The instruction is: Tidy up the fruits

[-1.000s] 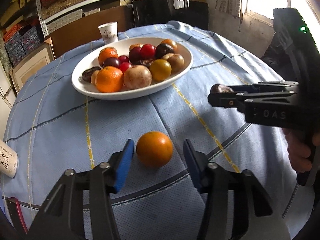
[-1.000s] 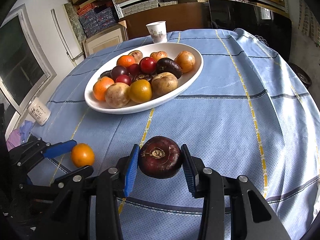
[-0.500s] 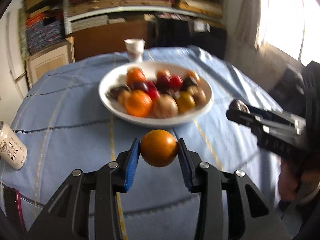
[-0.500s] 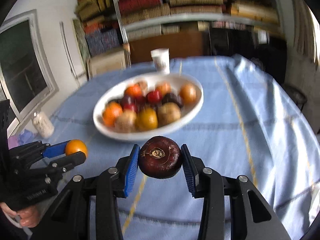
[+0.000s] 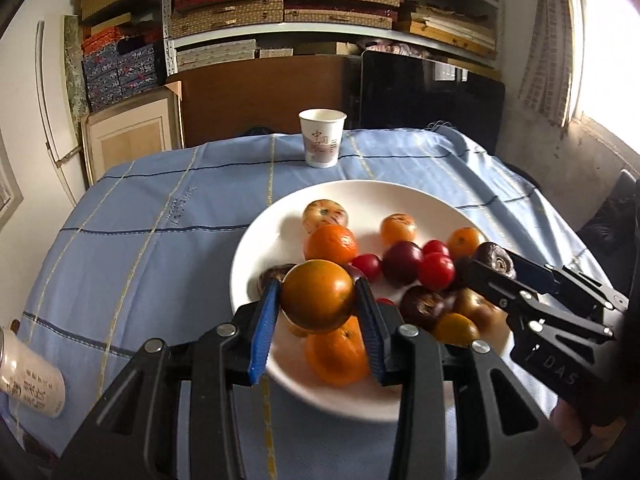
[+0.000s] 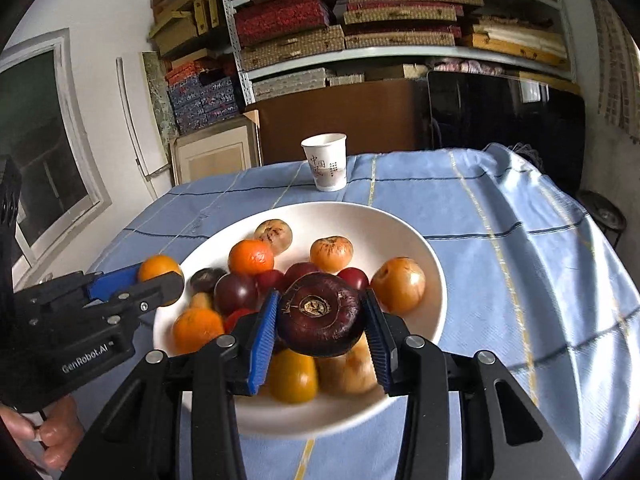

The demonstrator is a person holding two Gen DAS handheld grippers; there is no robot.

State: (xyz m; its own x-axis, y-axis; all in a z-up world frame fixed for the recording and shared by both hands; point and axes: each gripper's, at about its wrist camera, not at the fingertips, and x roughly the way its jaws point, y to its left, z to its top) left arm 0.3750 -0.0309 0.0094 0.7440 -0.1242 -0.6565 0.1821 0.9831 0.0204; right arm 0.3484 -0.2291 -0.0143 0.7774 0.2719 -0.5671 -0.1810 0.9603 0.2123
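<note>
Left claw (image 5: 316, 312) up close, blue pads clamped on an orange (image 5: 317, 296), pinched across its middle and hanging over the near left part of the plate (image 5: 256, 248). Right claw (image 6: 320, 320) just the same story, gripping a dark purple fruit (image 6: 320, 314) on its flanks, stem scar facing the lens, poised above the near middle of the plate. From the right-hand view the left claw sits at the plate's left rim; from the left-hand view the right claw noses in from the right, a hand (image 6: 52, 432) on the handle at the near left corner.

Both fruits look round, firm and light, smooth-skinned, so likely to roll once let go and to slip if squeezed off-centre; the widest girth is the place to hold, and that's where the pads sit. The purple one looks softer-skinned, I'd go gentle there.

Under the claws the plate is crowded: oranges, red plums, dark fruits, tan ones, piled toward the near side. The far half lies mostly bare, the better landing ground. Drop onto the pile and something may tumble onto the blue cloth (image 5: 160, 208).

Beyond the plate, a paper cup (image 5: 322, 138) near the far edge, then shelves (image 6: 400, 20) stacked with boxes
</note>
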